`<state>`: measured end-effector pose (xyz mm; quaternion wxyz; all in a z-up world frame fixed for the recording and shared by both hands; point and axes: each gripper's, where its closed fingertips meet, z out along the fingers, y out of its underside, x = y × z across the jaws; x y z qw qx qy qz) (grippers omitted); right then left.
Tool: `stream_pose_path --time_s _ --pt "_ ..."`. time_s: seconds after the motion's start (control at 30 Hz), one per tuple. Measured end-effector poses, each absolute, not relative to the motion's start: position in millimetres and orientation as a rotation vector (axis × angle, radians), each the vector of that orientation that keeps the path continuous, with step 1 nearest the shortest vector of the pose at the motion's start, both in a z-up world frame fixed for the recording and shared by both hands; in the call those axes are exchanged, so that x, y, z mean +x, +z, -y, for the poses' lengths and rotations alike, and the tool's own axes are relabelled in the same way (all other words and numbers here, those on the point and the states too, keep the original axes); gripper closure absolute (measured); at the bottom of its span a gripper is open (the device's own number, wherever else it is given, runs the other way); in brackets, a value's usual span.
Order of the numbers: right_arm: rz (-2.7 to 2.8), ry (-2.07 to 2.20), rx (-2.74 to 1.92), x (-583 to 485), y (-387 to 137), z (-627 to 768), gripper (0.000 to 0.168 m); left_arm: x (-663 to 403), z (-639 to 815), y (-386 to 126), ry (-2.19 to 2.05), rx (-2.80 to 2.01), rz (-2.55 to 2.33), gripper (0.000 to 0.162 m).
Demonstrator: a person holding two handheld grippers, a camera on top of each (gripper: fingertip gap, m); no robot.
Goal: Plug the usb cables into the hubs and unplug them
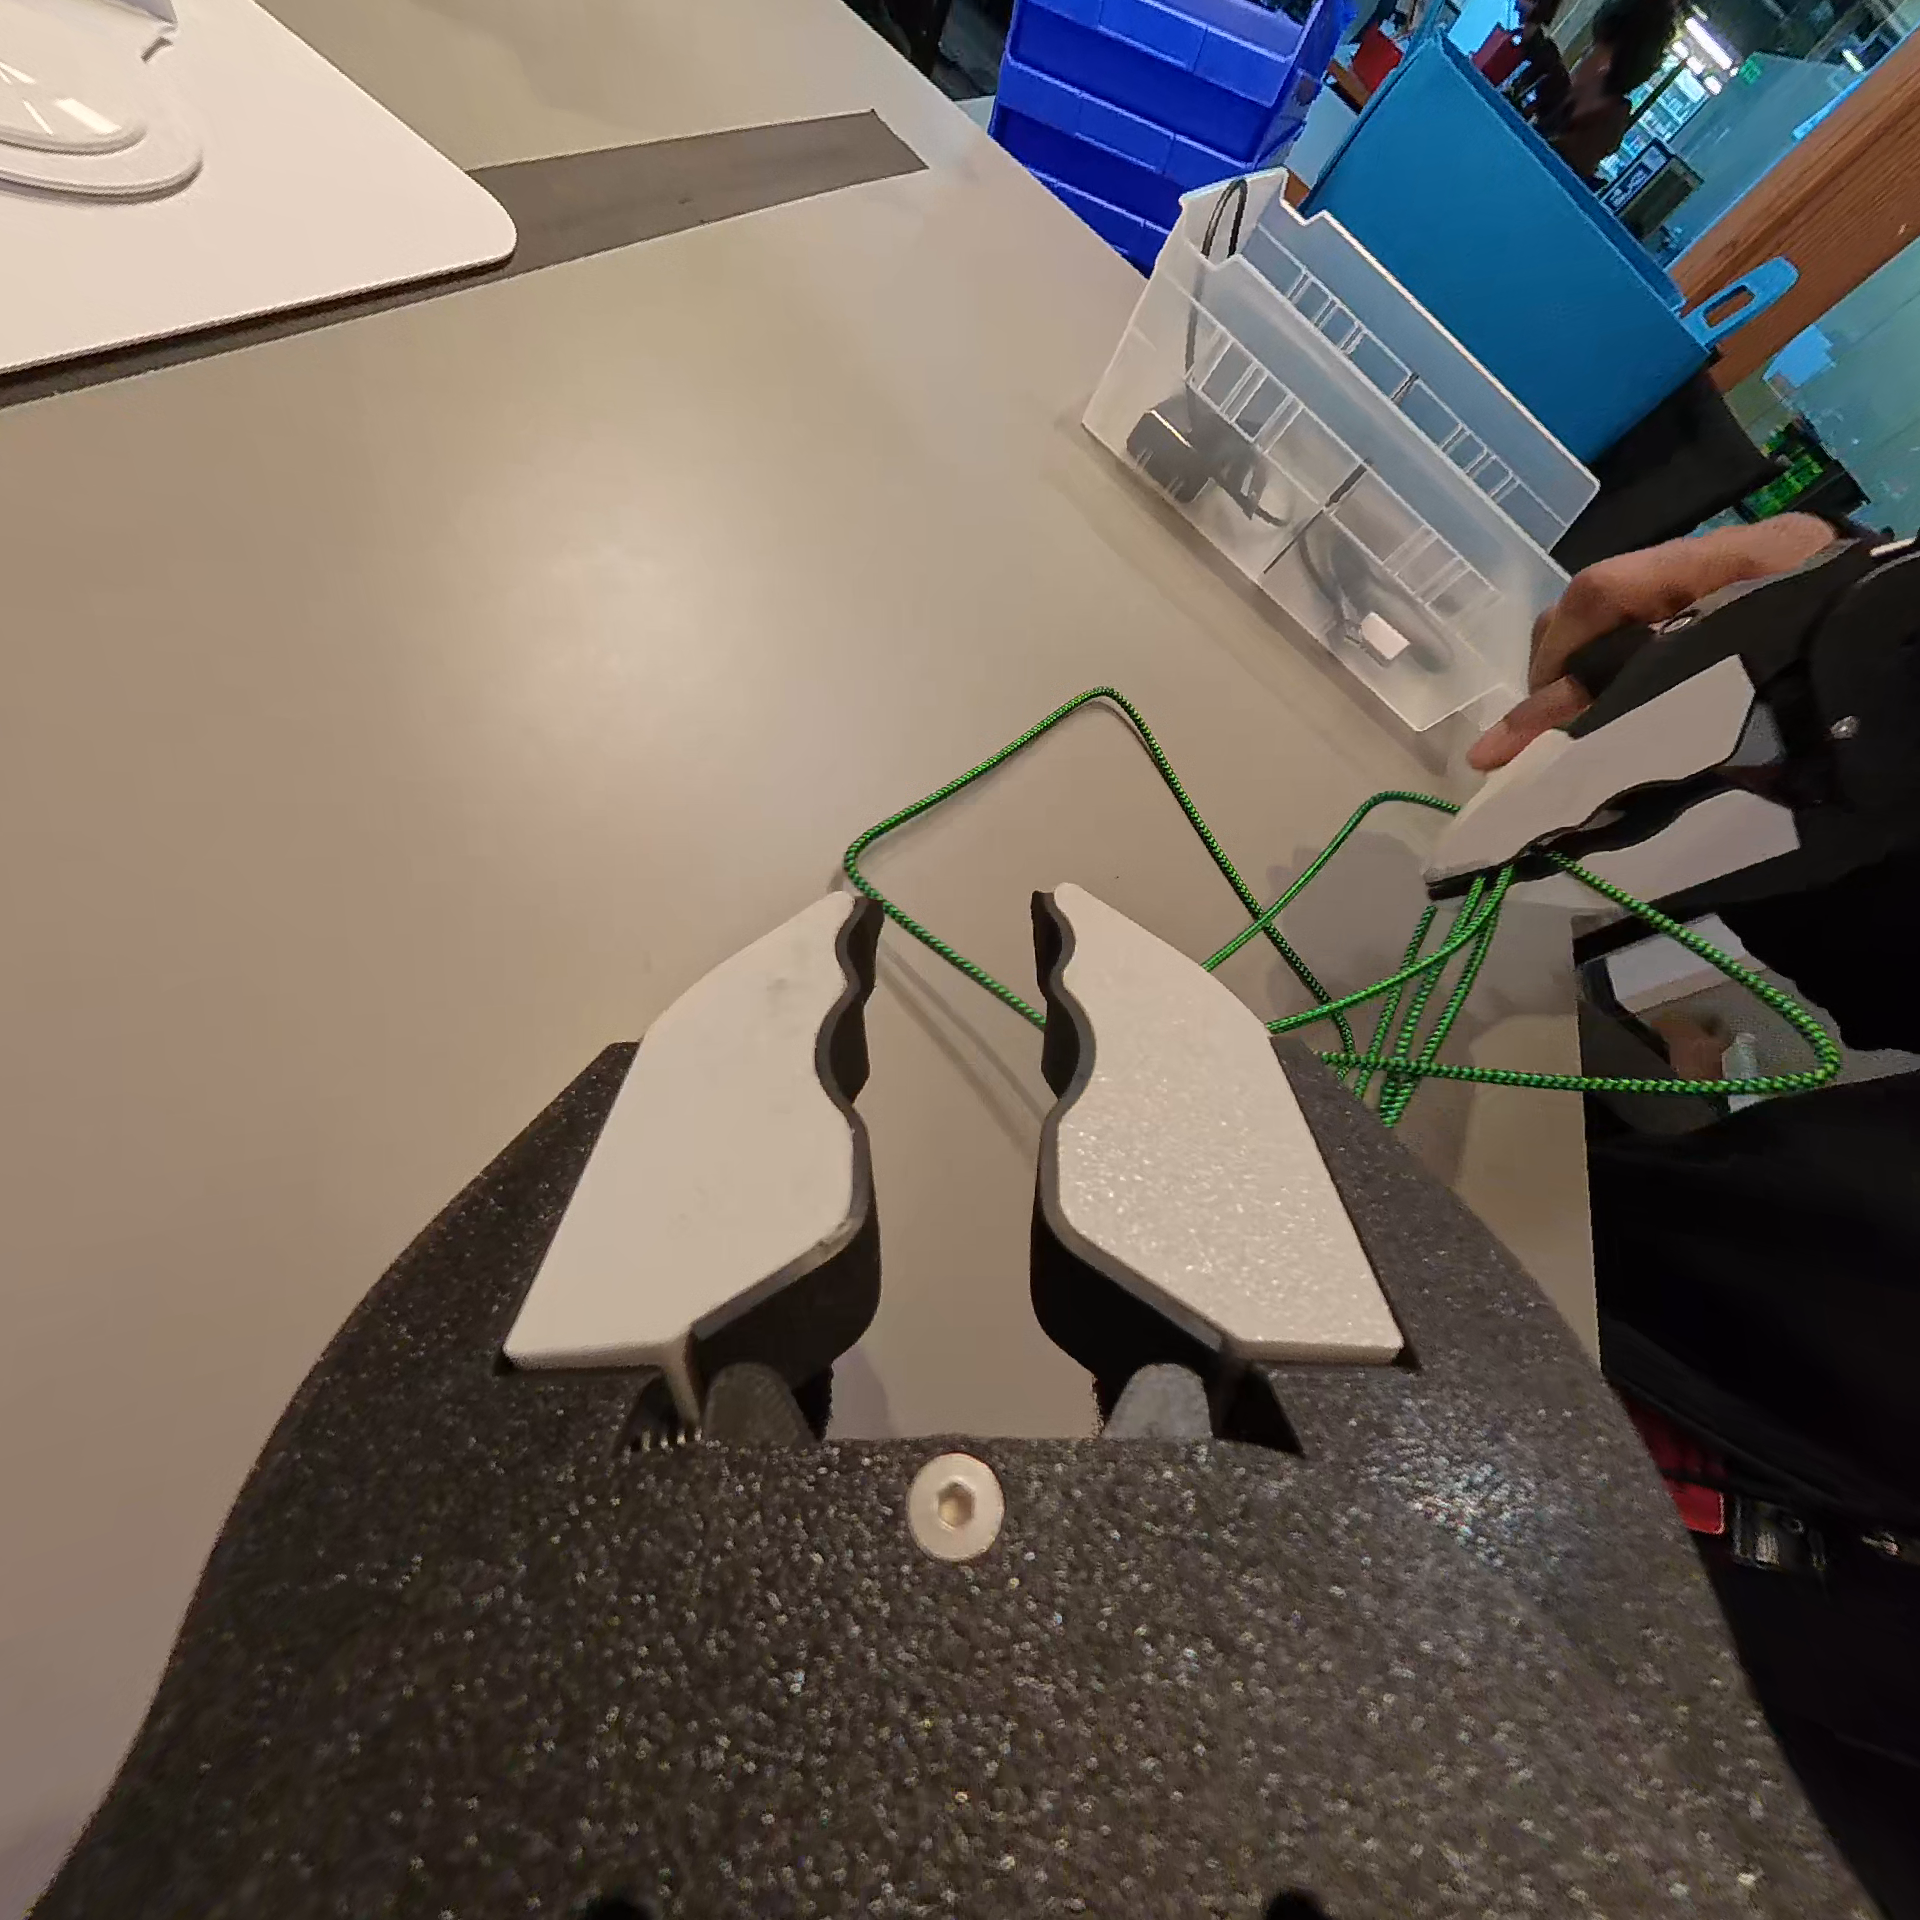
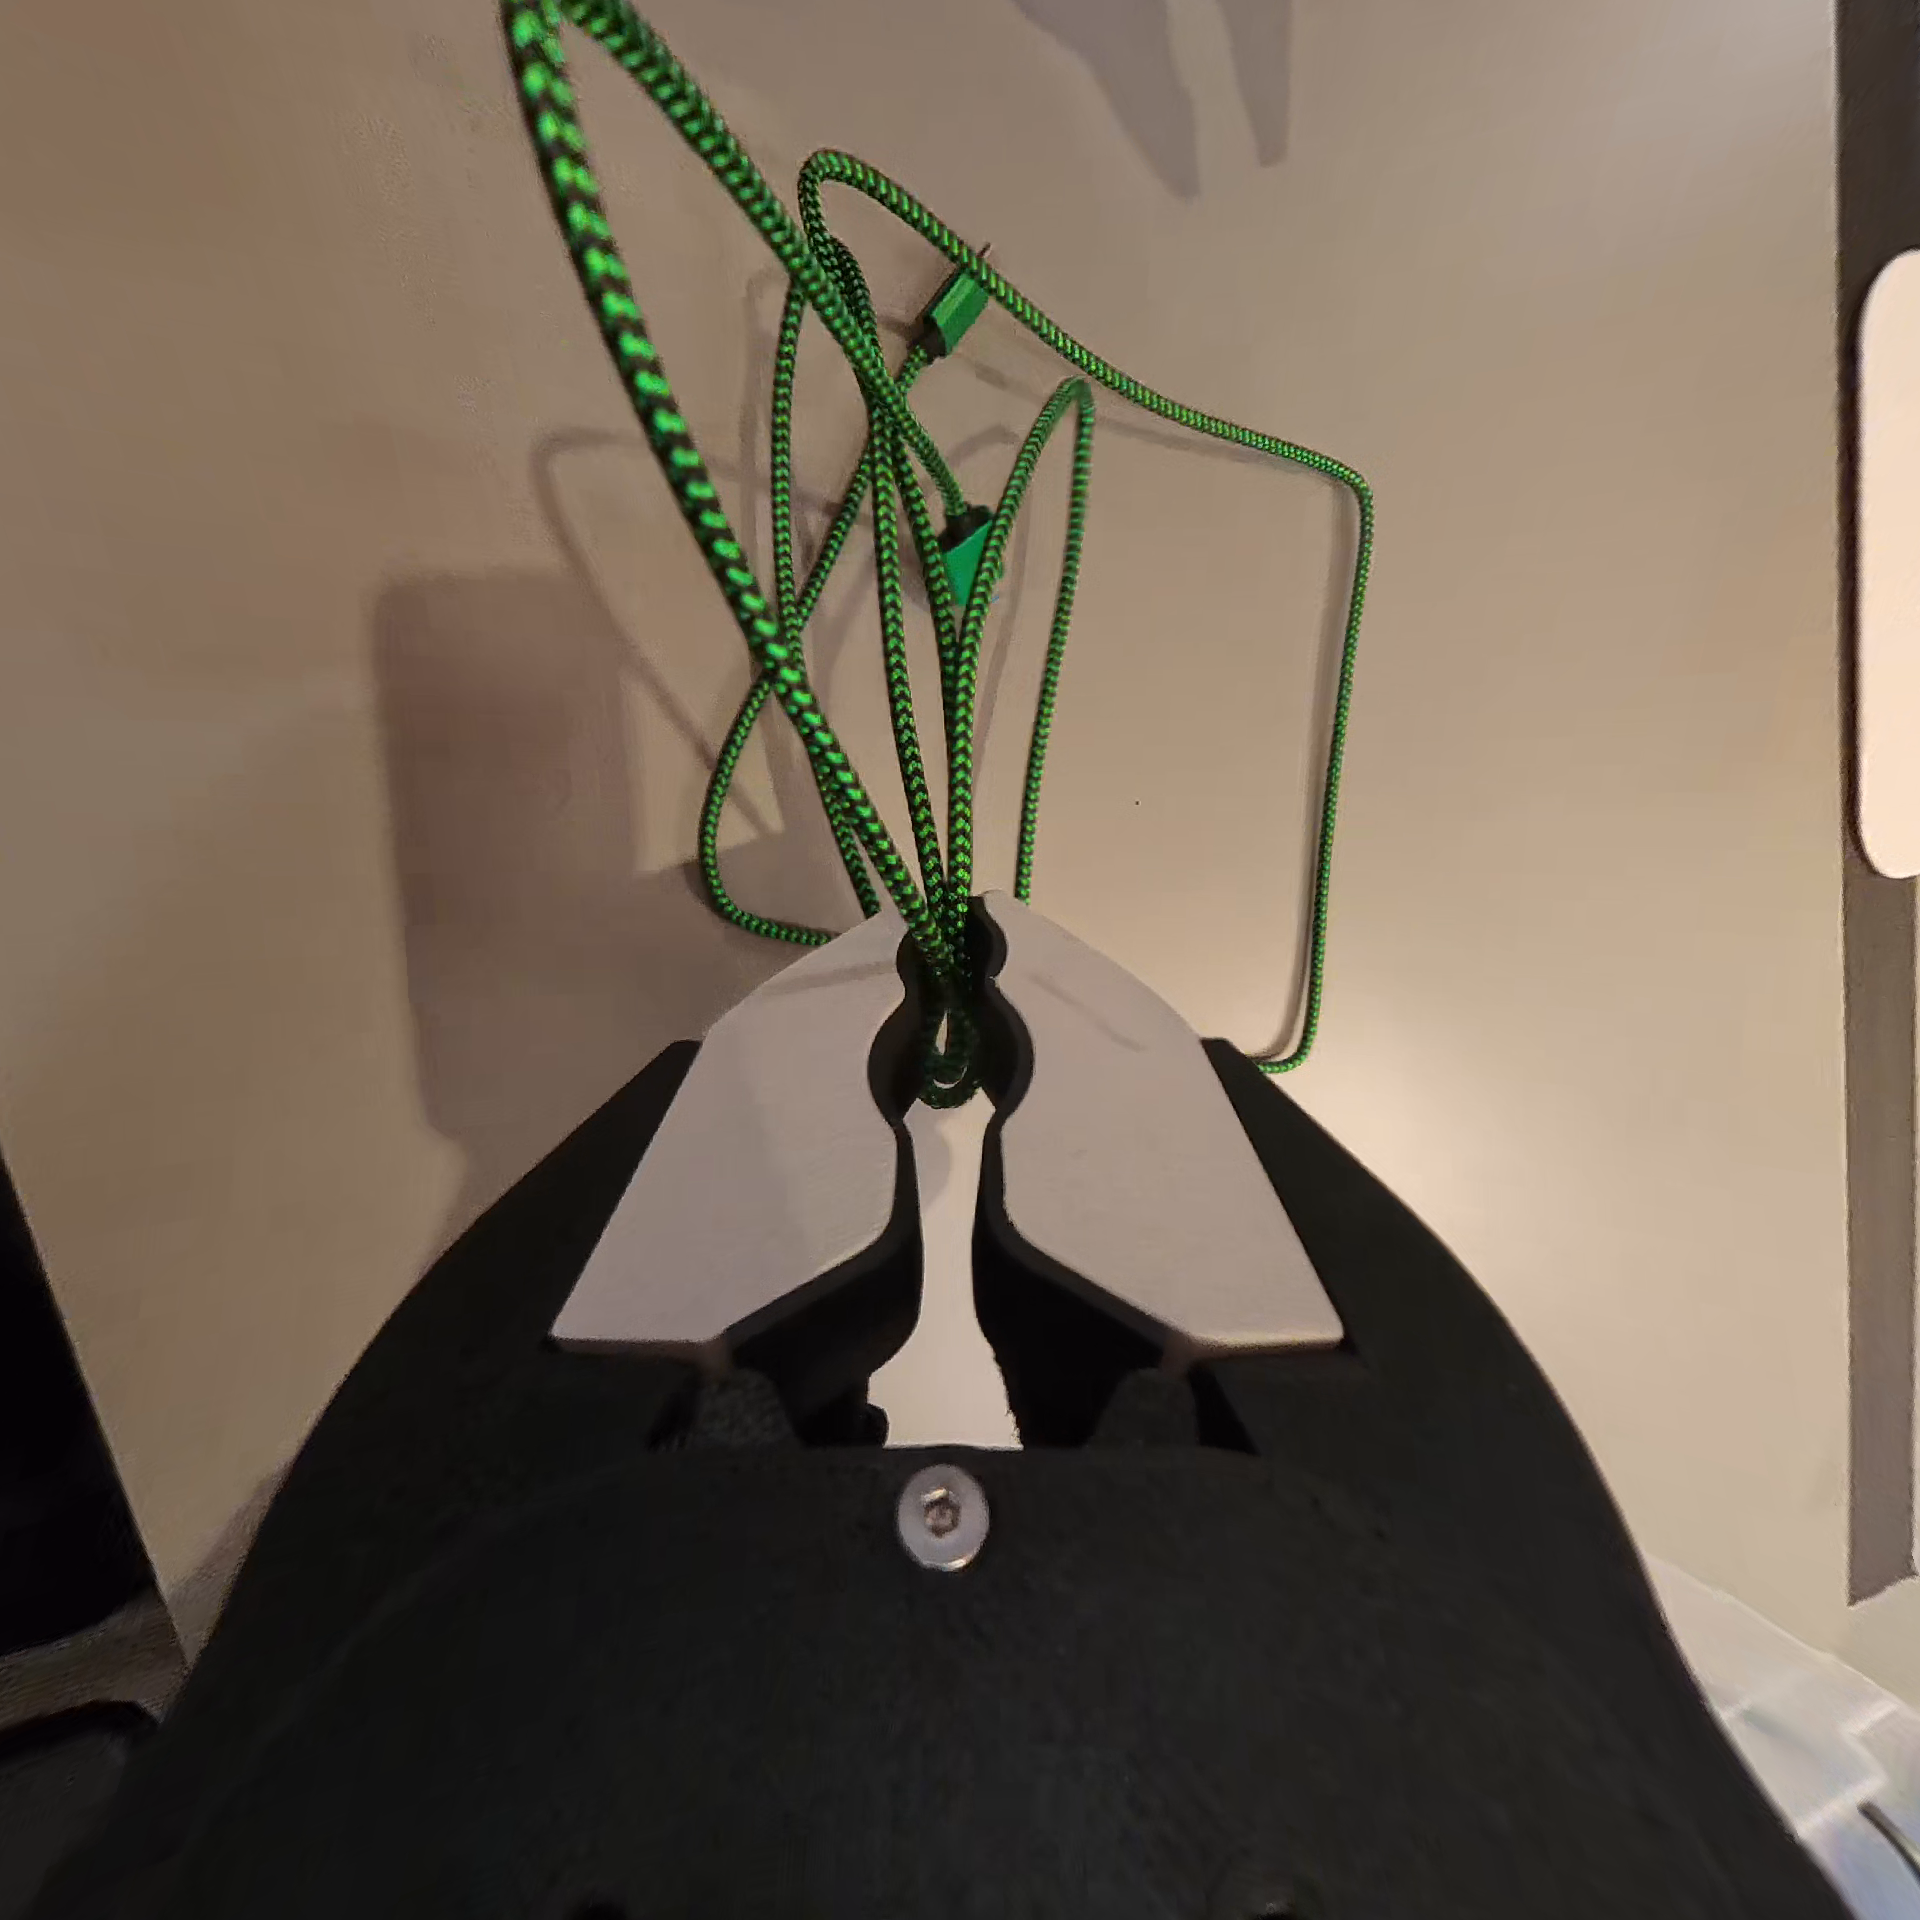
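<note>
A green and black braided usb cable (image 1: 1104,693) lies in loose loops on the grey table (image 1: 520,623). My left gripper (image 1: 951,914) is open and empty, just above the table, with a loop of the cable in front of its fingertips. My right gripper (image 1: 1455,873) comes in from the right, held by a hand, and is shut on several strands of the cable. In the right wrist view my right gripper (image 2: 951,904) pinches the bunched cable (image 2: 665,436); two green plugs (image 2: 945,307) (image 2: 966,561) hang free among the strands. I see no hub plainly.
A clear plastic organiser box (image 1: 1455,540) with dark cables and adapters stands at the table's right edge. Blue bins (image 1: 1143,104) and a blue panel stand behind it. A white pad (image 1: 260,208) lies at the far left on a dark strip. Spacing between my two grippers at the tips: around 20 cm.
</note>
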<state>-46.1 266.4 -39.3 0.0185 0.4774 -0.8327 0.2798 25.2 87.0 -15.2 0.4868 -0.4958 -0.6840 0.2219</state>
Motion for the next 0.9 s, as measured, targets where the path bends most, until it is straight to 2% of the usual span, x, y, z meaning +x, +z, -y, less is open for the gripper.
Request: stream_pose_path --time_s 0.13,0.43,0.9 --pt "2.603 0.931 1.534 -39.4 -37.4 -270.9 0.165 24.4 -88.5 -14.9 0.541 -1.213 1.662 0.133" --pt "2.691 0.894 1.59 -4.5 -90.8 -288.1 0.164 24.1 -88.3 -19.4 0.535 -1.224 1.676 0.133" --pt "2.846 0.606 1.729 0.5 -105.1 -307.7 0.147 25.1 -88.8 -23.1 0.528 -1.246 1.693 0.133"
